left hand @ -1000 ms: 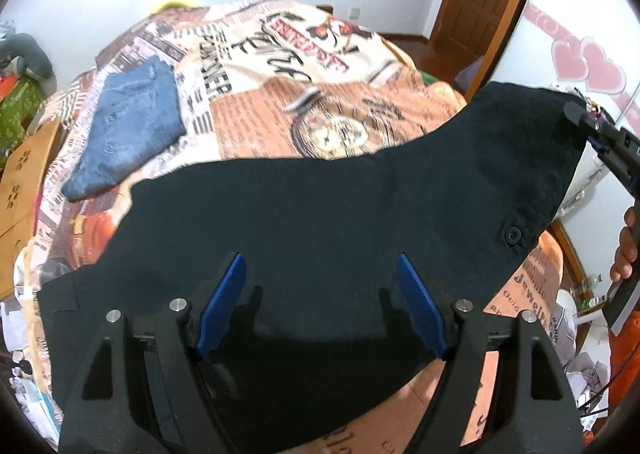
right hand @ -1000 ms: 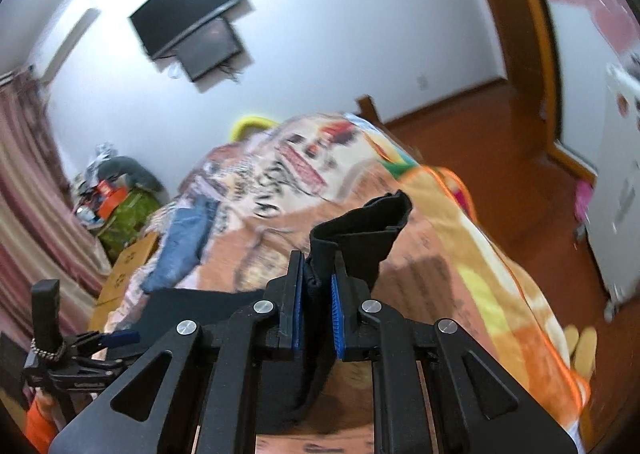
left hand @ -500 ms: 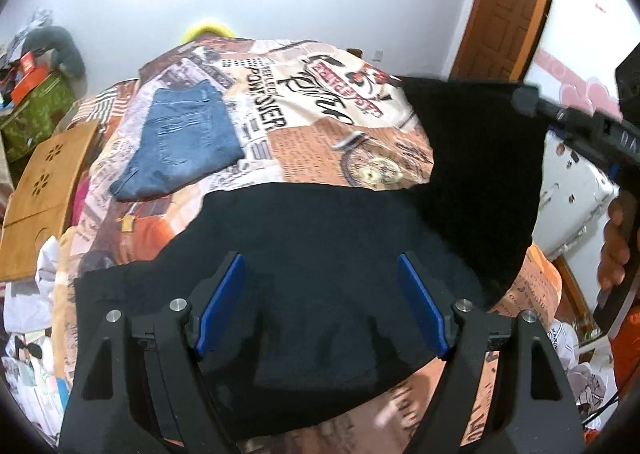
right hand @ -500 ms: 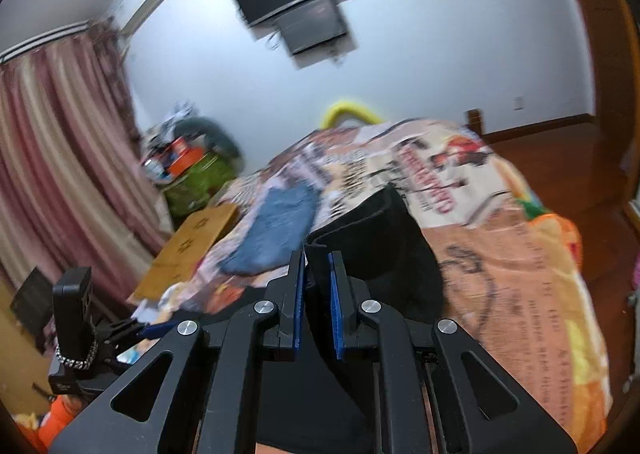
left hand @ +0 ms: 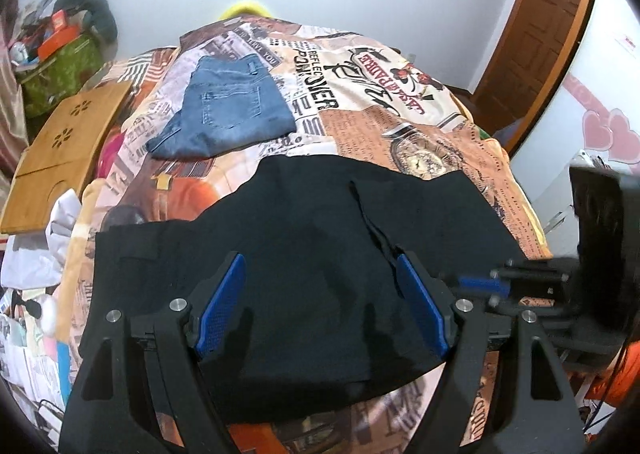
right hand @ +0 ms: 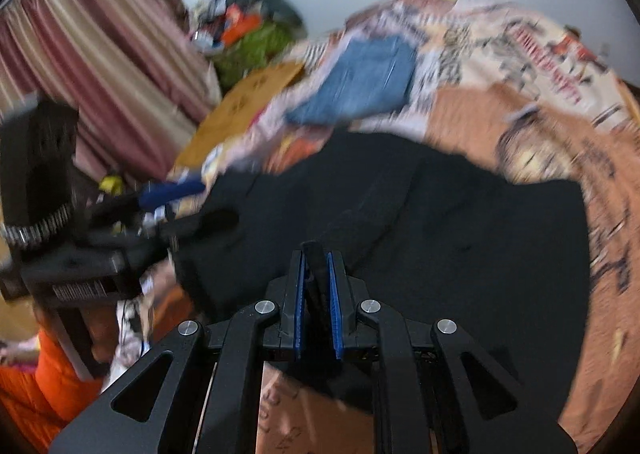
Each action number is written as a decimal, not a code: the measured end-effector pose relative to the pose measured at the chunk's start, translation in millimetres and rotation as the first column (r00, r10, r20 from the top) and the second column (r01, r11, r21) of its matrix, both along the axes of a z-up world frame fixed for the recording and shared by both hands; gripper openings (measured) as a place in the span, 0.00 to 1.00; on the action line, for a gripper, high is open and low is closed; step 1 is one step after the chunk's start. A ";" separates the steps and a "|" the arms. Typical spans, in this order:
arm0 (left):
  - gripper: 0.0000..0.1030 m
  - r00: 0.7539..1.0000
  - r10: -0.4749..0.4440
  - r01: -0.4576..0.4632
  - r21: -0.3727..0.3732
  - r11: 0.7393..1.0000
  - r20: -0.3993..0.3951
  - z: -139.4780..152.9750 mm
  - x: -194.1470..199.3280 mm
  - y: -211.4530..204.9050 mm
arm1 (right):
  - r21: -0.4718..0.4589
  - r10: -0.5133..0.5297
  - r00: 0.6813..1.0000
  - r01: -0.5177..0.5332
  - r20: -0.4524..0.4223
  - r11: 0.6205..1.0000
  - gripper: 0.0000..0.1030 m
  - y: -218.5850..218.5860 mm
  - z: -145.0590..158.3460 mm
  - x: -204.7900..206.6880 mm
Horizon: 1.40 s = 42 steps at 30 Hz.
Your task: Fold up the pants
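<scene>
Black pants (left hand: 304, 254) lie spread on the printed bedspread (left hand: 360, 93), with one part folded over onto the rest. My left gripper (left hand: 320, 294) is open just above the near part of the pants, holding nothing. My right gripper (right hand: 317, 278) is shut on a fold of the black pants (right hand: 460, 246) close to the bed surface. It also shows in the left wrist view (left hand: 480, 284), at the right, beside the left gripper. The right wrist view is blurred by motion.
Folded blue jeans (left hand: 228, 109) lie farther back on the bed. A wooden board (left hand: 64, 149) leans at the left bedside, with a green box (left hand: 60, 69) and clutter behind. A wooden door (left hand: 532, 33) stands at the back right.
My right gripper carried the held edge of the pants from high on the right over and down onto the rest, next to my left gripper. My left gripper stayed open above the pants.
</scene>
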<state>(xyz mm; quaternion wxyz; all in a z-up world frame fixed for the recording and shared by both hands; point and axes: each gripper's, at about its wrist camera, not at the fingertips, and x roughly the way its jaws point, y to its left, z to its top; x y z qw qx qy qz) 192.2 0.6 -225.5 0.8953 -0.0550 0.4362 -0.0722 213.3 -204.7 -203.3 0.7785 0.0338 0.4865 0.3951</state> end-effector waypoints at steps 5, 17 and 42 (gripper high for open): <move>0.75 1.000 0.004 -0.003 0.004 1.000 -0.009 -2.5 5.1 -1.0 | -0.019 0.013 1.000 -0.013 -0.021 1.000 0.21 -1.7 -1.0 -2.2; 0.75 0.997 -0.078 0.078 0.041 0.996 0.006 10.1 44.5 -39.1 | -0.024 -0.155 0.978 0.159 0.137 0.987 0.36 -72.0 42.6 22.0; 0.79 0.977 -0.180 0.207 0.294 0.933 -0.115 -61.6 55.9 -93.6 | -0.154 -0.198 0.980 0.195 -0.004 0.969 0.37 -133.3 -35.1 30.0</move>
